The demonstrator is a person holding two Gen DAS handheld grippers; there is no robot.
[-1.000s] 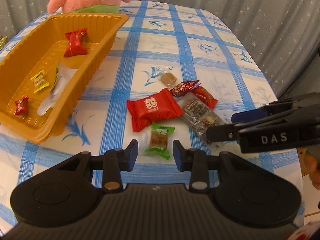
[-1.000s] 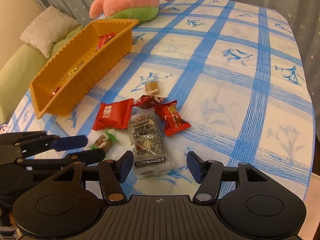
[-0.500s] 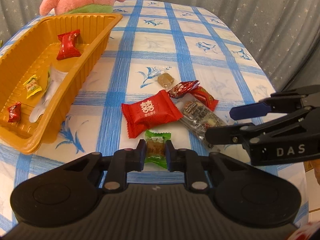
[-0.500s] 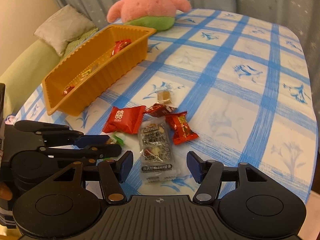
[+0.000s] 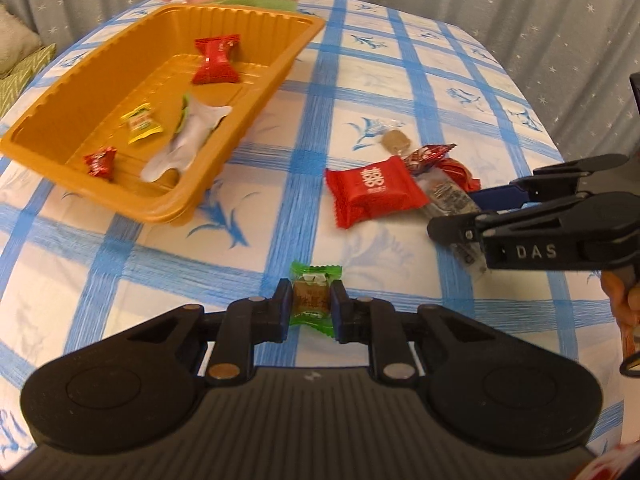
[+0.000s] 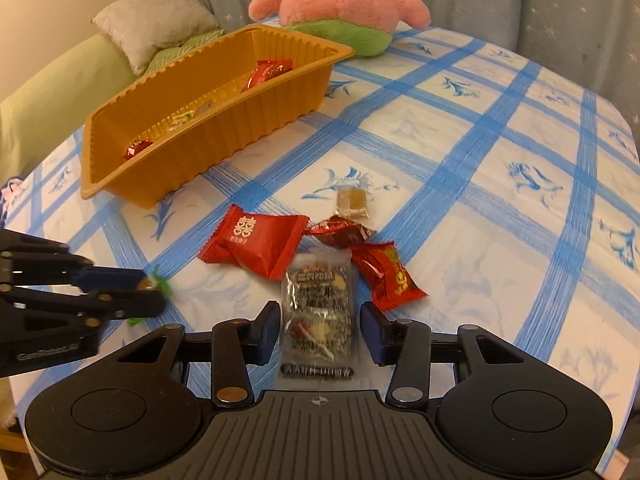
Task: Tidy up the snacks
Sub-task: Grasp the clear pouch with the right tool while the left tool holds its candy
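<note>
Left gripper is clamping our green-wrapped candy between both fingers, the wrapper ends sticking out above and below the pads — the candy is sitting up off the blue-checked tablecloth. From the right wrist view we are seeing the same candy pinched at the left gripper tips, left of the snack pile.

Left of centre, the orange tray is holding a large red candy, a yellow candy, a small red candy and a white wrapper. A pink plush toy is sitting just behind the tray.

Moving right, we are noting the loose pile on the cloth: a red packet, a tan candy, a dark red wrapper, a red-and-gold candy and a clear nut bar, all touching or overlapping.

Right gripper is standing wide, one finger on each side of the nut bar, neither one touching it — the bar is lying flat on the cloth.
</note>
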